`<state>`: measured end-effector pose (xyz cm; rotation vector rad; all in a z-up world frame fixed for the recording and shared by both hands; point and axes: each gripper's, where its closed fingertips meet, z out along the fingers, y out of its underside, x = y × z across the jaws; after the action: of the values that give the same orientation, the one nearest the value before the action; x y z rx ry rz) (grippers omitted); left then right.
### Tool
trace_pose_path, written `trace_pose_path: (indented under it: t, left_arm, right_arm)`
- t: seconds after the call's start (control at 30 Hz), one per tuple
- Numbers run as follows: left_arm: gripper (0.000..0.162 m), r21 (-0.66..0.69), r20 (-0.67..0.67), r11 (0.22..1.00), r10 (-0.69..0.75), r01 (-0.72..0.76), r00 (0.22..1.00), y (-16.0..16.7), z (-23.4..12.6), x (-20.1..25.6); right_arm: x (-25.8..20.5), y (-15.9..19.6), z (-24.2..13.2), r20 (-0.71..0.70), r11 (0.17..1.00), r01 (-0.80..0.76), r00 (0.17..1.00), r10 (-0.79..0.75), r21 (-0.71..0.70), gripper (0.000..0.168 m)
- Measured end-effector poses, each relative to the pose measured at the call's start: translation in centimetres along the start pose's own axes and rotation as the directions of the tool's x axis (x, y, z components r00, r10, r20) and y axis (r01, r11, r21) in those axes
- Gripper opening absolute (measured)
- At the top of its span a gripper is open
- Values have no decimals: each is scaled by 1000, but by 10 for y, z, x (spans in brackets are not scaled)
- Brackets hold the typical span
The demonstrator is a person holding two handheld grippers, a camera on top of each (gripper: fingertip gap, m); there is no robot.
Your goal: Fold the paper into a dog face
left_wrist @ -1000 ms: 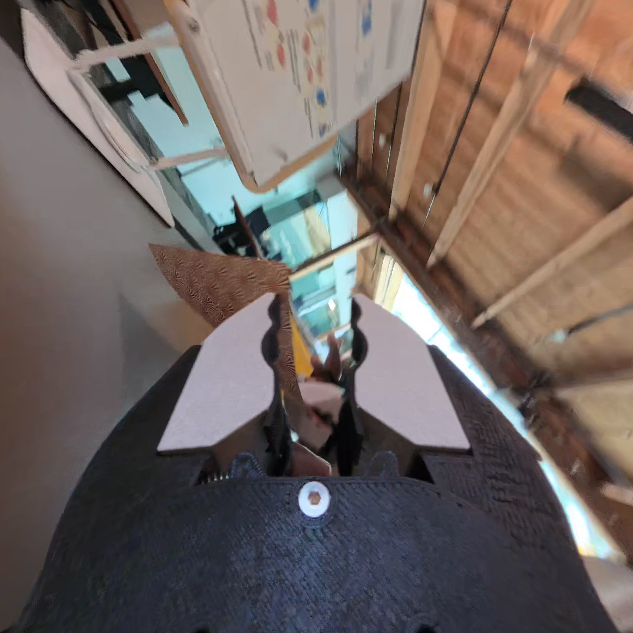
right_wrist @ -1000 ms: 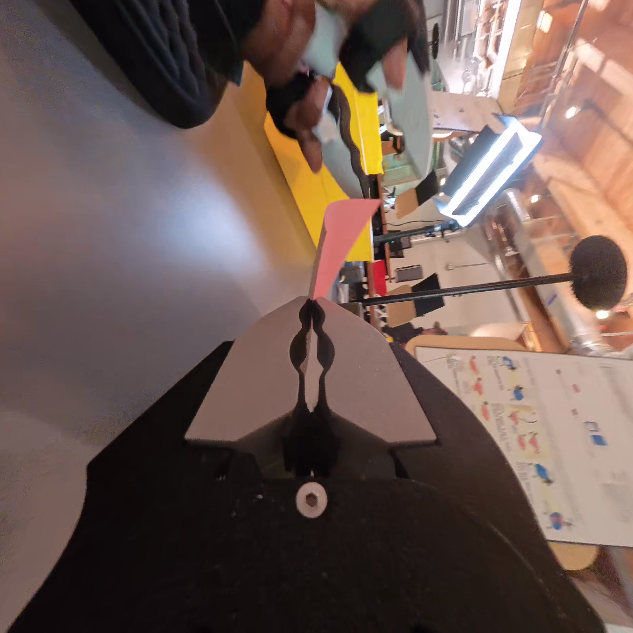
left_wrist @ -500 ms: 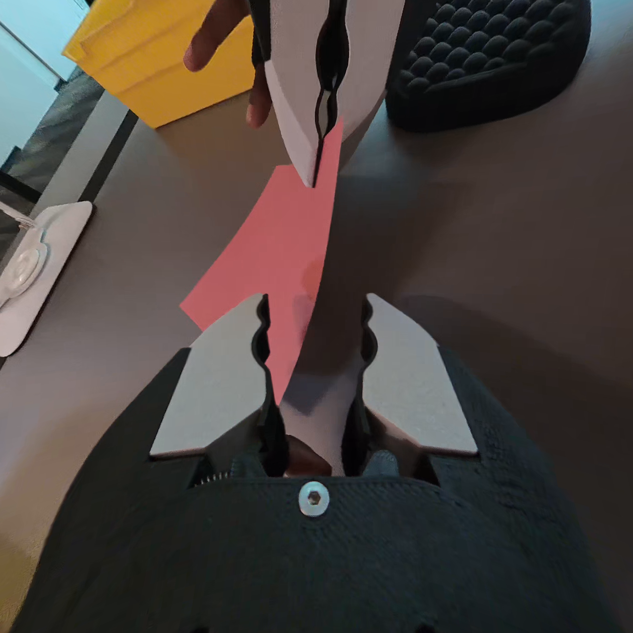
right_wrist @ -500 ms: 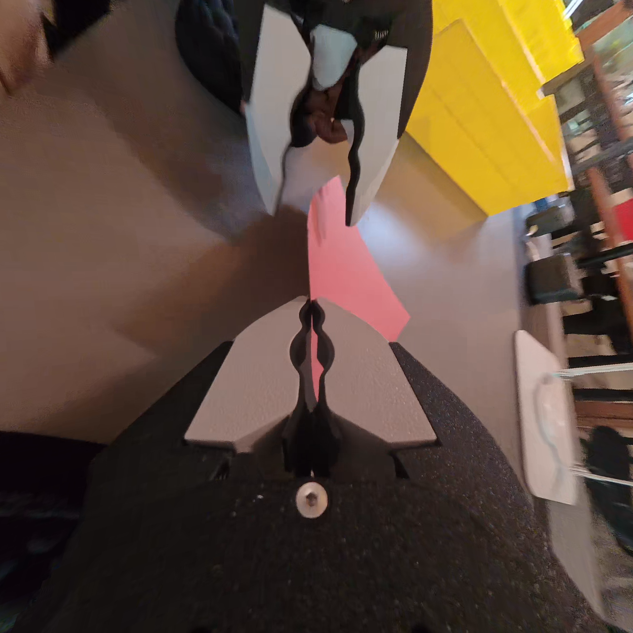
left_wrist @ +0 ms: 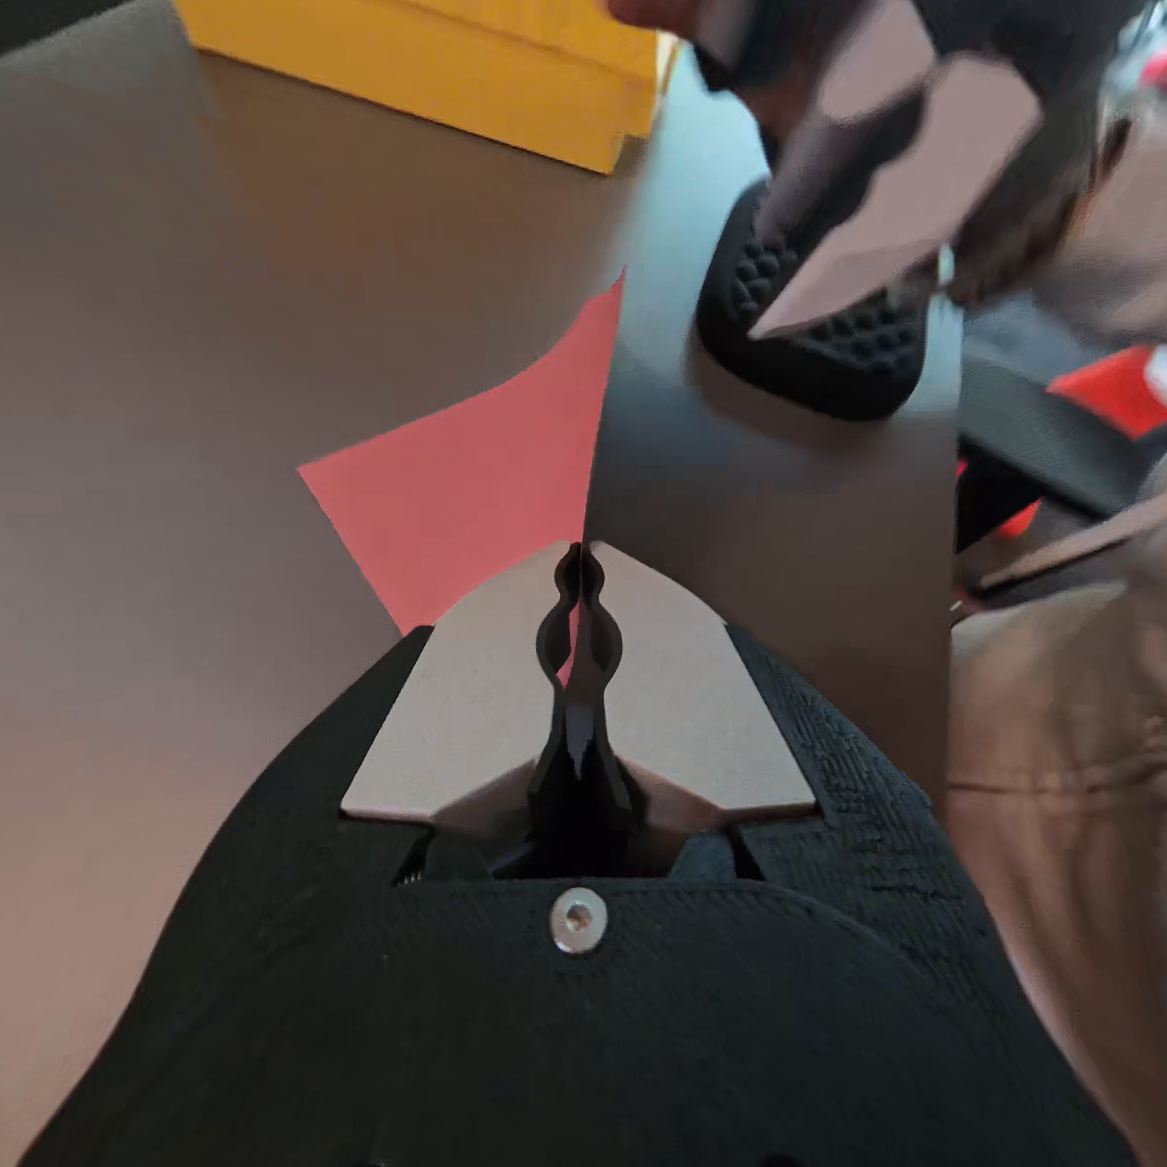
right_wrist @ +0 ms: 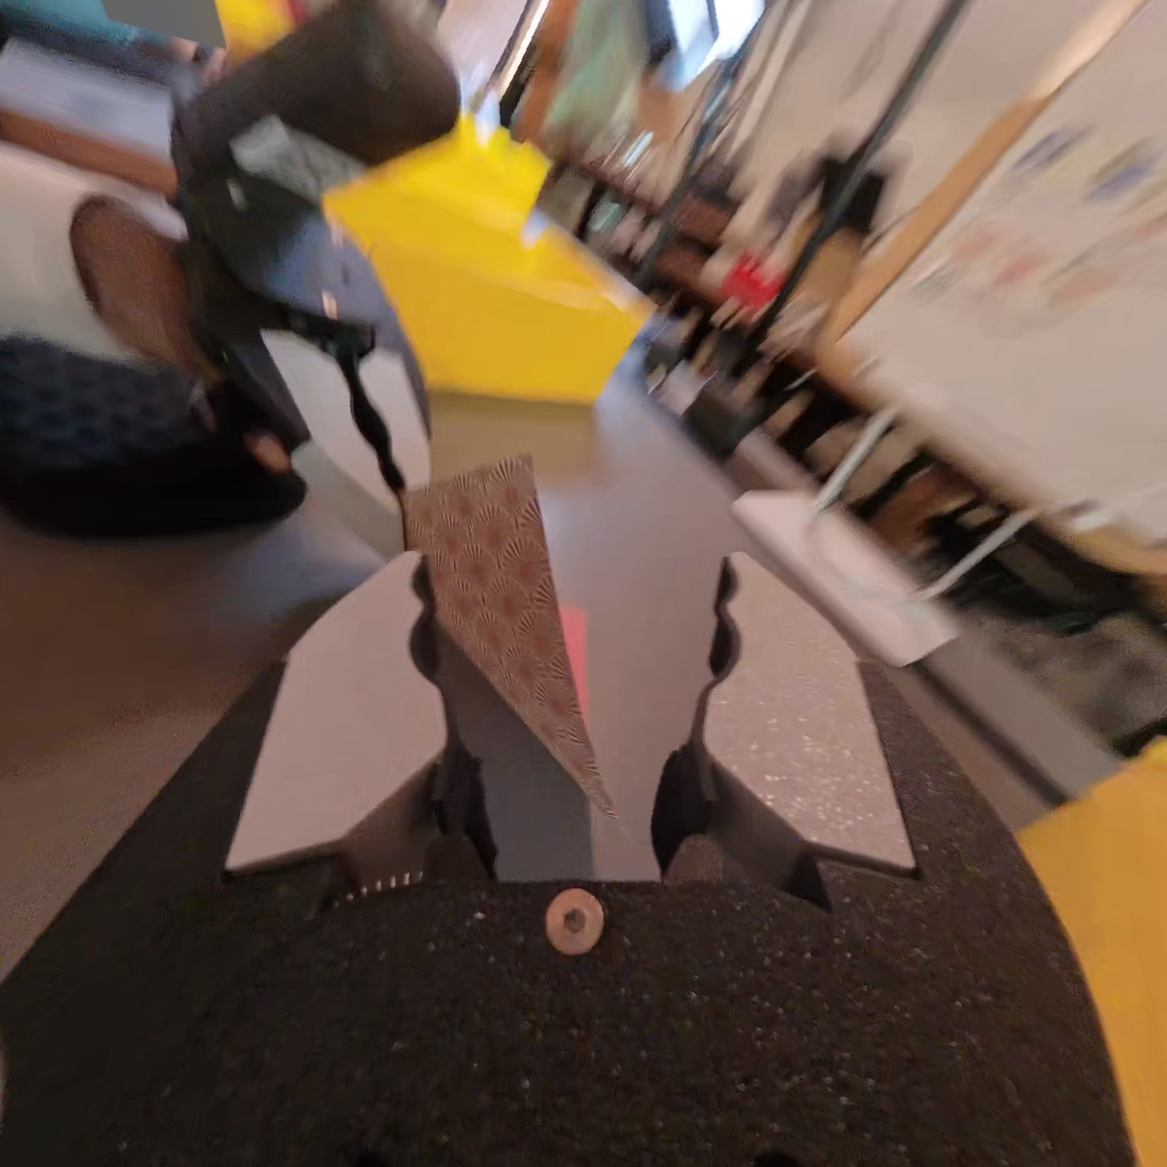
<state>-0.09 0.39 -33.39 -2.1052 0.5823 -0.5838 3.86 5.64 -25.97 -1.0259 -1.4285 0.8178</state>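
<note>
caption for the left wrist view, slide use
Left tongs shut on the red paper above the table.

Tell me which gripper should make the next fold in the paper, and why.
Right, probably. The left gripper is shut on an edge of the thin sheet of paper, pink on one side and patterned on the other, steadying it. The right gripper is open with a paper corner between its fingers, free to grasp and fold.

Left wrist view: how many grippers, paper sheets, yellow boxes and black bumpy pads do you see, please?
Grippers: 2, left gripper and right gripper
Paper sheet: 1
Yellow box: 1
Black bumpy pad: 1
Total: 5
</note>
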Motion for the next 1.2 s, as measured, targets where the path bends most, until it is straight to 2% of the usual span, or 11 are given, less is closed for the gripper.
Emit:
trace_pose_path:
  t: [0.07, 0.1, 0.23, 0.43, 0.53, 0.6, 0.67, 0.8, 0.9, 1.07, 1.2]
  left_arm:
    - [0, 28, -68, 983, -178, 180, 982, -7, 3, 4]
    - [0, 31, -110, 970, -236, 241, 966, -9, 4, 7]
    - [0, 24, -143, 963, -261, 267, 955, -8, 8, 10]
    - [0, -10, -72, 998, -67, 67, 995, 2, 9, 21]
    - [0, -22, -90, 1000, -6, 4, 996, 4, 10, 28]
    - [5, -22, -158, 999, 40, -44, 987, 4, 4, 37]
    - [26, 34, -195, 995, 94, -89, 976, -7, -13, 35]
    - [17, 139, -120, 989, 65, -48, 991, -34, -28, 1]
    - [7, 24, 36, 985, 171, -172, 985, -23, -1, -29]
    - [0, -250, -37, 926, 284, -284, 958, 22, 41, -17]
    - [0, -261, -41, 927, 268, -270, 962, 29, 43, -16]
  right_arm:
    - [-3, -19, -16, -211, 976, 121, 974, -82, 183, 74]
    - [-11, -13, -16, -228, 974, 162, 966, -123, 160, 78]
    - [-17, 23, 8, -72, 995, 80, 994, -84, -56, 102]
    - [-23, 38, 7, 332, 979, 198, 928, -171, -48, 57]
    - [-47, 37, -5, 619, 997, 79, 785, -44, -28, 0]
    - [-52, 38, -12, 692, 998, 57, 722, -13, -41, 0]
    - [-56, 47, -20, 761, 991, 62, 647, 49, -116, 0]
    - [-62, 55, -29, 839, 976, 32, 518, 167, -214, 0]
    - [-66, 59, -32, 870, 965, 31, 442, 219, -259, 0]
    - [-63, 55, -29, 859, 941, -59, 391, 330, -334, 0]
    - [-56, 54, -26, 828, 894, -117, 341, 446, -433, 0]
